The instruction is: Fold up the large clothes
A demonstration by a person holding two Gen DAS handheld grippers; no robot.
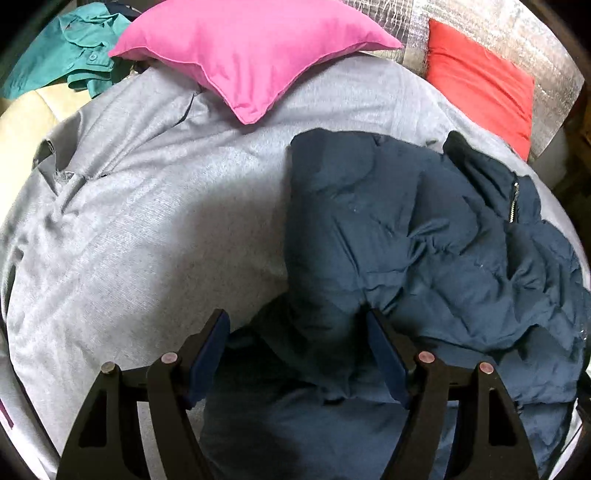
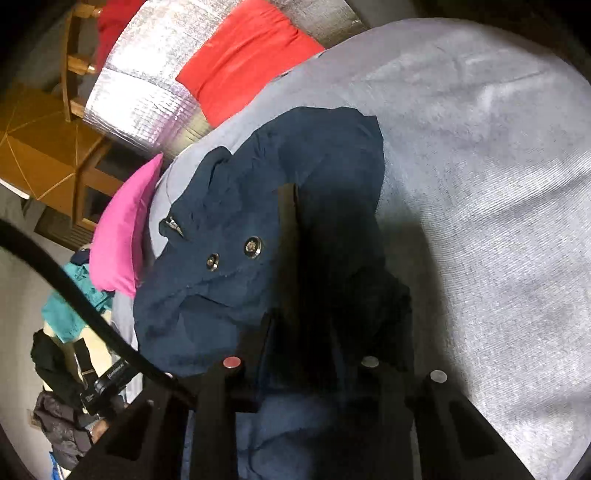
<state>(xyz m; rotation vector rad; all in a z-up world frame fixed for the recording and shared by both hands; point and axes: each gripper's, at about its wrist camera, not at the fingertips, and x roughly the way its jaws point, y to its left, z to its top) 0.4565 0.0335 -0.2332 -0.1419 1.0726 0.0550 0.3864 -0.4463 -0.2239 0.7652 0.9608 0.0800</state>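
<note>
Navy puffer jacket (image 1: 424,229) lies crumpled on the grey bed cover (image 1: 147,221), on the side of the cover nearer the red pillow (image 1: 480,81). Pink pillow (image 1: 251,55) sits on the cover beyond the jacket, its corner pointing toward the jacket; a teal shirt (image 1: 70,48) is bunched past the pink pillow at the cover's far edge, next to something cream-coloured. Silver quilted panel (image 1: 498,33) stands behind the red pillow. Jacket zipper (image 1: 513,203) shows on the fold nearest the red pillow. Left gripper (image 1: 299,325) hangs over the jacket's near edge, jaws spread wide, a ridge of navy fabric rising between the fingers; pads do not look to be pressing it, so released. In the right wrist view the jacket (image 2: 229,221) fills the middle, two metal snap buttons (image 2: 253,246) facing up on a flap. Right gripper (image 2: 306,229) is deep in shadow over the jacket, jaws nearly together with dark fabric bunched up between and over them; reads as clenched on the jacket, though the shadow hides the pads. A black cable (image 2: 92,306) crosses that view beside the jacket; wooden furniture (image 2: 48,147) stands beyond the silver panel.
</note>
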